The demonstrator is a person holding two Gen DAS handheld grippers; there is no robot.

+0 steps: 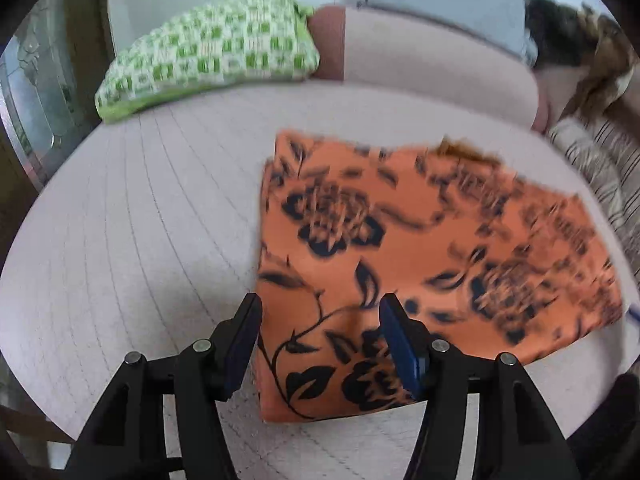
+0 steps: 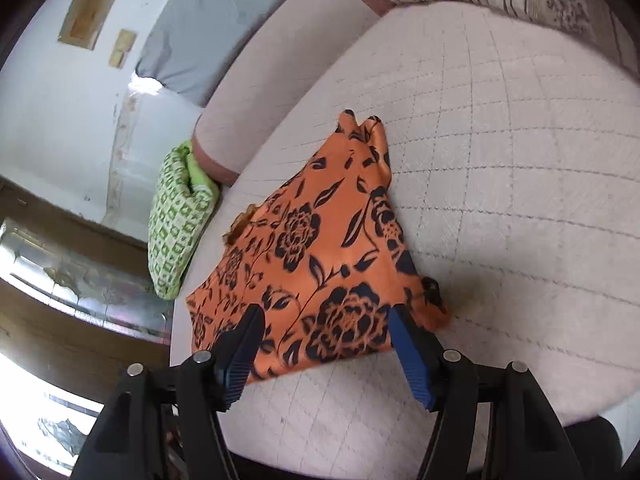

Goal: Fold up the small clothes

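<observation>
An orange garment (image 1: 400,248) printed with black flowers lies folded flat on the pale quilted bed (image 1: 140,220). In the left wrist view my left gripper (image 1: 320,308) hovers open over the garment's near left corner, its pads apart and nothing pinched between them. In the right wrist view the same orange garment (image 2: 320,248) lies spread toward the far left, with a bunched end farthest from the camera. My right gripper (image 2: 326,320) stands open above its near edge, and the blue pads do not press on the cloth.
A green and white checked pillow (image 1: 208,52) lies at the bed's far left, beside a pale bolster (image 1: 432,64). A striped blanket (image 1: 600,168) sits at the right. The pillow (image 2: 176,216) lies by the bed's edge, with dark wooden furniture (image 2: 60,320) beyond it.
</observation>
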